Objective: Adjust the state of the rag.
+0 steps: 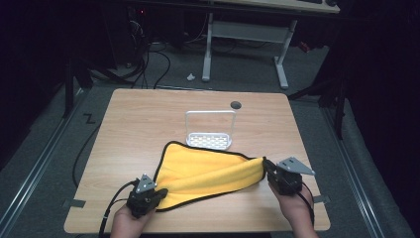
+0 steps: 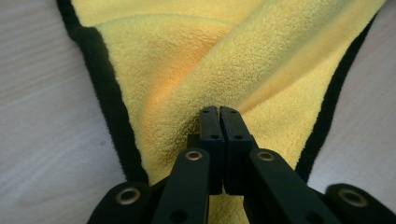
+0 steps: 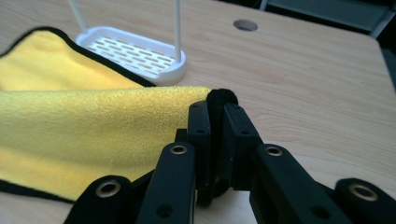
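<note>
A yellow cloth (image 1: 208, 171) with a black hem lies partly folded on the near half of the wooden table (image 1: 148, 114). My left gripper (image 1: 161, 193) is shut on the cloth's near left corner; in the left gripper view the jaws of this gripper (image 2: 219, 112) pinch the yellow cloth (image 2: 210, 60). At the right end my right gripper (image 1: 267, 167) is shut on the cloth. The right gripper view shows that gripper (image 3: 215, 107) clamping the black hem, the yellow cloth (image 3: 84, 130) stretching away to the left.
A white slotted rack (image 1: 209, 134) with a tall wire handle stands just behind the cloth, also seen as the white rack (image 3: 135, 53). A round cable hole (image 1: 236, 104) sits near the table's far edge. A white desk frame (image 1: 245, 44) stands on the floor beyond.
</note>
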Motion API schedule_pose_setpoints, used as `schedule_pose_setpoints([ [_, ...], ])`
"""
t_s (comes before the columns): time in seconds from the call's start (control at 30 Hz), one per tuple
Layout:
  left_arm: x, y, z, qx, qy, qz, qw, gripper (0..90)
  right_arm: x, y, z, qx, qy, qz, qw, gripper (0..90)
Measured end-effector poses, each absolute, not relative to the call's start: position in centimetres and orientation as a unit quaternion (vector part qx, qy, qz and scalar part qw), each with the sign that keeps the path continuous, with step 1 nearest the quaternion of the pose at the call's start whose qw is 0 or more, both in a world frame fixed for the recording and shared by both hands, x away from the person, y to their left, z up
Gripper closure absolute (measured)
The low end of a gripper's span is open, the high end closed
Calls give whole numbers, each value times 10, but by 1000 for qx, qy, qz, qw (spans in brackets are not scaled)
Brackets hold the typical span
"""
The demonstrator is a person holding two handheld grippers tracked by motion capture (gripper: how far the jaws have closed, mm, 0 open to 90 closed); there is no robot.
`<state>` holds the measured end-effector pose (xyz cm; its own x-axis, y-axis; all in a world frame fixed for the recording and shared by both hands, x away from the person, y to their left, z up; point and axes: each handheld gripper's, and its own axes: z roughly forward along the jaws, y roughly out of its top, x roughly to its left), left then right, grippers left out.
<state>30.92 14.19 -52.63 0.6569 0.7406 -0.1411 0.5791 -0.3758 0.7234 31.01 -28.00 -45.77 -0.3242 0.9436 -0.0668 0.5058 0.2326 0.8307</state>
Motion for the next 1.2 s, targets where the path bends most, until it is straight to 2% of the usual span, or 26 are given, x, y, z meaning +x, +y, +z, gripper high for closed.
schedule_pose_setpoints([
  [0.1, 308, 144, -527, 810, 410, 93, 408, 802, 335, -276, -476, 518, 727, 351, 282, 724],
  [0.2, 301, 143, -525, 817, 396, 90, 409, 719, 347, -278, -487, 534, 724, 341, 273, 660],
  [0.4, 298, 140, -527, 819, 396, 72, 409, 644, 310, -286, -485, 527, 716, 363, 278, 604],
  [0.57, 298, 139, -529, 817, 401, 67, 410, 641, 304, -284, -501, 527, 729, 351, 260, 580],
  [0.63, 297, 140, -529, 815, 401, 66, 412, 640, 309, -283, -508, 527, 735, 346, 248, 591],
  [0.67, 297, 140, -529, 816, 401, 64, 412, 639, 313, -281, -512, 526, 742, 341, 238, 709],
  [0.73, 297, 141, -529, 815, 402, 62, 413, 638, 311, -277, -513, 526, 743, 336, 242, 811],
  [0.77, 296, 141, -530, 814, 402, 60, 414, 638, 309, -276, -511, 520, 746, 334, 248, 830],
  [0.87, 296, 140, -530, 815, 401, 62, 415, 638, 303, -273, -507, 513, 747, 335, 258, 842],
  [1.2, 292, 136, -529, 820, 392, 56, 414, 637, 240, -286, -474, 509, 730, 356, 286, 837],
])
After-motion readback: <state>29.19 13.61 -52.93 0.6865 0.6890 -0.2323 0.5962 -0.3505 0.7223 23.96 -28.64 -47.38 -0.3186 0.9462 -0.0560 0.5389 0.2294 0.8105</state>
